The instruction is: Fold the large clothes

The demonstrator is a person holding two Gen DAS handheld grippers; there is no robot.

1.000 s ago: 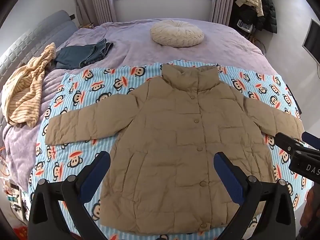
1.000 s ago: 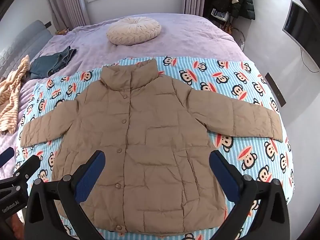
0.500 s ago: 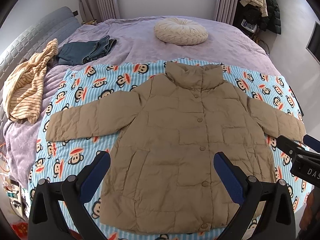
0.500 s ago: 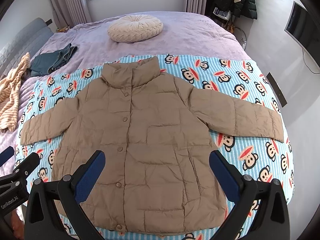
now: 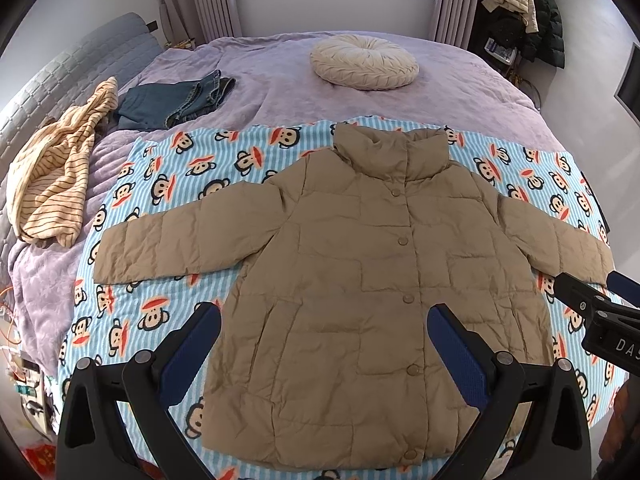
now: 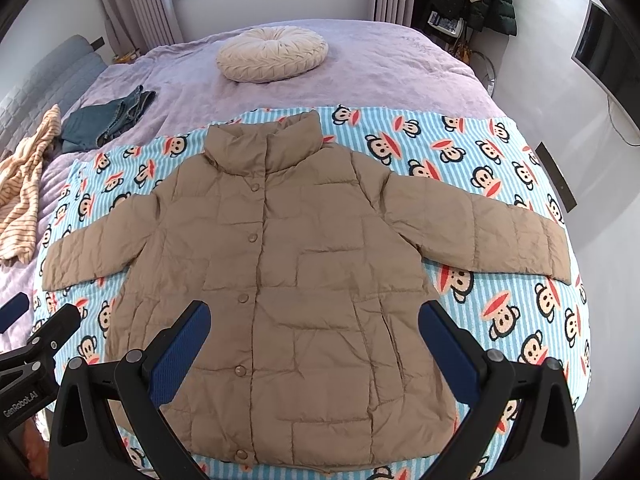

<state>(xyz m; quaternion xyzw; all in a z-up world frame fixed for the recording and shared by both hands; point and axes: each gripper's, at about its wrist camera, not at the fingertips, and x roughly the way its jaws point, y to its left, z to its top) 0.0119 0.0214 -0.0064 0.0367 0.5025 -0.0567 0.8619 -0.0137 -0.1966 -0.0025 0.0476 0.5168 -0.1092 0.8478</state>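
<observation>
Broadly, a wide bed under a lilac cover fills both views, with a blue-striped blanket printed with cartoon monkey faces spread across its near half. On that blanket lies the tan padded jacket, front up and buttoned, its collar standing toward the far side of the bed and both sleeves stretched out sideways. Its hem reaches the near edge of the blanket, and a column of round buttons runs down the middle.

Further back on the lilac cover sits a round cream cushion, well apart from the jacket. Toward the headboard side, a yellow striped garment lies crumpled, with folded blue jeans just beside it. Dark coats hang in the far corner by the window.

Both tools hover above the lower part of the jacket, touching nothing. The left gripper has its blue-padded fingers spread wide apart, with only jacket fabric showing between them. The right gripper is likewise spread wide, its pads empty, and each gripper's black frame pokes into the edge of the other's view.
</observation>
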